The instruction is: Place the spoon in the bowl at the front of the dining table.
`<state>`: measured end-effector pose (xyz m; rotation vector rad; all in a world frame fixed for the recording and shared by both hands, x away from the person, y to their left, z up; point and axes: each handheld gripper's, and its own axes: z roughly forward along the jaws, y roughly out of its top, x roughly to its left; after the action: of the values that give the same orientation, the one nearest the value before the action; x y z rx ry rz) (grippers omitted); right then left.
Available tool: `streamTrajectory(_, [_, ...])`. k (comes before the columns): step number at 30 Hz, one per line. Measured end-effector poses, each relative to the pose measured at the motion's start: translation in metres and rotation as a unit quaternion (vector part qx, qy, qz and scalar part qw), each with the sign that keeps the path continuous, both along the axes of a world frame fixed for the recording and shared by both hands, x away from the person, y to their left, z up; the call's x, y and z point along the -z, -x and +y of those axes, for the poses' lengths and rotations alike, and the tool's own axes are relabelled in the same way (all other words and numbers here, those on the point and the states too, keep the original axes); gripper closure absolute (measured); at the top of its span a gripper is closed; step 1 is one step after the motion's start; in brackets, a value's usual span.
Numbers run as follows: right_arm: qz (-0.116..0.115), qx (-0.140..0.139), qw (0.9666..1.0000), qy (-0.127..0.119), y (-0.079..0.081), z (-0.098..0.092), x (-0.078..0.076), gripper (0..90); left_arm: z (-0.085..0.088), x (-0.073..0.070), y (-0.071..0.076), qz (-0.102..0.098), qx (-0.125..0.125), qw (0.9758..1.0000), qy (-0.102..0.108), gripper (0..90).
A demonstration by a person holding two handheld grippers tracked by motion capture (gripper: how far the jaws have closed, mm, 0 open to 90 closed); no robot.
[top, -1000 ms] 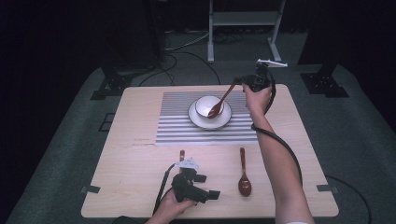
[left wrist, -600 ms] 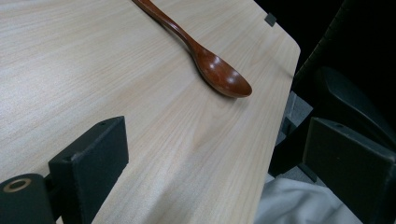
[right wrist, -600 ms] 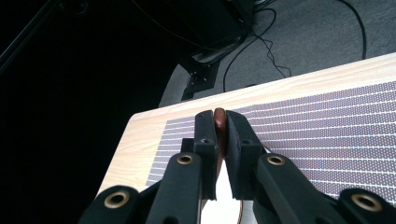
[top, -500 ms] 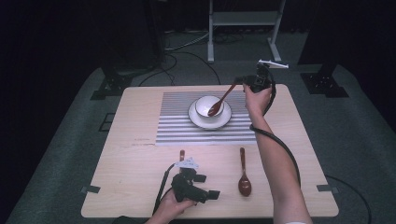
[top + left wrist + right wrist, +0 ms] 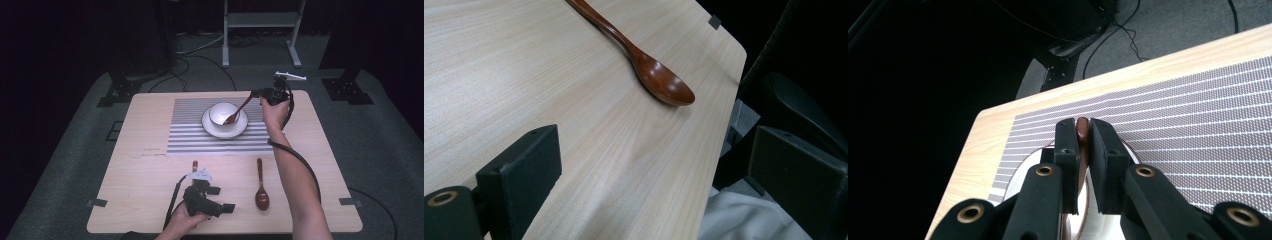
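Right gripper [image 5: 256, 93] clamps spoon [image 5: 238, 110] in bowl [image 5: 223, 114]; left gripper [image 5: 222, 199] open, empty; second spoon [image 5: 261, 187] waits at 5 o'clock.

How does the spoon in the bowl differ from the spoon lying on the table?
The spoon in the bowl is tilted, its handle raised; the spoon on the table lies flat. The first is clamped by the right gripper, head inside the white bowl; the second lies free on bare wood, beside the open left gripper. Both are dark reddish-brown and look alike in shape.
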<state>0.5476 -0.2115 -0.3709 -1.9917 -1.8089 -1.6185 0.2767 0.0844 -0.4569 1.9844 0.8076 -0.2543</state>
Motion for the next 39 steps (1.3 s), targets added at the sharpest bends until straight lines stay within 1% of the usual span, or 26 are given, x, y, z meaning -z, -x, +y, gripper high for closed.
streamTrajectory(8, [0.005, -0.003, 1.0, -0.003, 0.002, -0.001, 0.012, 81.8, -0.001, 0.0, 0.0, 0.001, 0.0, 1.0, 0.001, 5.6])
streamTrajectory(12, [0.007, -0.003, 1.0, -0.001, 0.002, 0.0, 0.017, 80.9, 0.0, 0.0, 0.0, -0.001, 0.001, 1.0, 0.0, 5.6])
streamTrajectory(18, [0.014, -0.003, 0.9999, 0.001, 0.002, -0.003, 0.024, 79.9, -0.001, 0.0, 0.0, 0.001, -0.001, 1.0, 0.001, 5.7])
streamTrajectory(24, [0.026, -0.012, 0.9996, -0.003, 0.002, -0.005, 0.031, 78.3, -0.001, 0.0, 0.001, -0.001, 0.001, 1.0, -0.001, 5.6])
streamTrajectory(25, [0.024, -0.013, 0.9996, -0.001, 0.002, -0.005, 0.032, 78.1, -0.001, 0.0, 0.0, 0.0, 0.001, 1.0, -0.001, 5.6])
streamTrajectory(34, [0.03, -0.027, 0.9992, -0.002, 0.003, -0.005, 0.035, 73.2, -0.001, 0.0, 0.0, 0.001, -0.001, 1.0, 0.0, 5.6])
streamTrajectory(39, [0.029, -0.037, 0.9989, 0.005, 0.006, -0.003, 0.033, 72.0, 0.0, 0.0, -0.001, 0.001, -0.003, 1.0, 0.001, 5.6])
